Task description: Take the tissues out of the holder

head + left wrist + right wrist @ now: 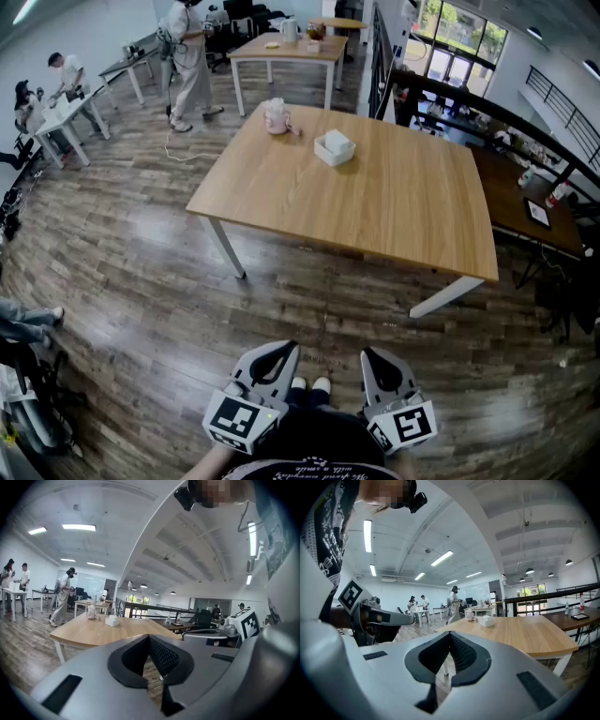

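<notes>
Closest in, at the bottom of the head view, the person holds both tools low against the body. The left hand-held gripper [279, 351] has its jaws closed tip to tip with nothing between them, and the left gripper view shows the two dark ribbed pads [161, 656] meeting at a point over bare floor. The right hand-held gripper [374, 357] is also fully closed and empty, and in its own view its pads [461, 652] come together the same way. Each gripper carries a marker cube at its rear, left [242, 417] and right [405, 424]. The toes of the person's white shoes [309, 384] show between them.

A stretch of wood-plank floor [141, 281] lies ahead, well apart from both grippers. Past it stands the light wooden desk [403, 197] on white legs.

The white tissue holder [335, 147] sits on the far part of the desk, with a white bump of tissue rising from its top. It is untouched and far from both grippers. It shows small in the left gripper view [111, 620] and in the right gripper view [486, 620]. Near it, closer to the far left corner, stands a small pink object [277, 115], too small to identify.

Beyond the desk, a person in light clothes [187, 56] stands beside another wooden table [291, 47]. More people are at a white table [66, 108] on the left, and a dark railing [487, 112] runs along the right.
</notes>
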Available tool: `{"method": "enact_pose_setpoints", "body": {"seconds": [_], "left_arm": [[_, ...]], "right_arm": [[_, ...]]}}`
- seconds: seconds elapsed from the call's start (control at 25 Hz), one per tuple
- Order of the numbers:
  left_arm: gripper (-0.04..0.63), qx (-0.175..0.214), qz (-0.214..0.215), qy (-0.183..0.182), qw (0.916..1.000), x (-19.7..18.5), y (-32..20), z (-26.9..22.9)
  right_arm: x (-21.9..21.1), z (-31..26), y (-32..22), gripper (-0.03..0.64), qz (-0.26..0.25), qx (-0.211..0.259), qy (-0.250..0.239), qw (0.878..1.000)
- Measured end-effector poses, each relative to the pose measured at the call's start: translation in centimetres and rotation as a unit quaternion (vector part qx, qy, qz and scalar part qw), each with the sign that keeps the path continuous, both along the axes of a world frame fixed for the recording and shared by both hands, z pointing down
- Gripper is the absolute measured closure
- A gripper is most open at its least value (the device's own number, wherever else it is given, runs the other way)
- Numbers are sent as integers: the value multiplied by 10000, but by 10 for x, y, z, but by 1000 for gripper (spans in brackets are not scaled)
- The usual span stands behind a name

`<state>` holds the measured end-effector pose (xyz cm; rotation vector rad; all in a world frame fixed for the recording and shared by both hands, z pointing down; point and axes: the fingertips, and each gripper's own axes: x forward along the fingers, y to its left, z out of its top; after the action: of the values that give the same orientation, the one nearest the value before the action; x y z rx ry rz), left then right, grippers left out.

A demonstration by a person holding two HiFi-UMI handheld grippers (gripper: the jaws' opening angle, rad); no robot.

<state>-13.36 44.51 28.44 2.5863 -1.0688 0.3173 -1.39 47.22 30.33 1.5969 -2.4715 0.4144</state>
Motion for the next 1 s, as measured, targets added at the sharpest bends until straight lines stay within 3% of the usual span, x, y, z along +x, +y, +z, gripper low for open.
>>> {"method": "enact_pose_setpoints", "body": {"seconds": [0.16, 0.64, 0.84, 1.0], "left_arm": [[591, 374, -349, 147, 9986, 3, -45, -1], [591, 897, -6, 184, 9958, 25, -52, -4], [591, 721, -143, 470, 9962, 27, -64, -9], [591, 410, -665, 826, 9935, 10, -85, -7]], "right_arm": [[5, 5, -42, 606, -182, 407, 92, 9990], [26, 12, -41, 606, -10, 459, 20, 9989], [38, 9, -44, 604, 39, 507, -177, 9986], [47, 13, -52, 604, -39, 497, -224, 9985]]}}
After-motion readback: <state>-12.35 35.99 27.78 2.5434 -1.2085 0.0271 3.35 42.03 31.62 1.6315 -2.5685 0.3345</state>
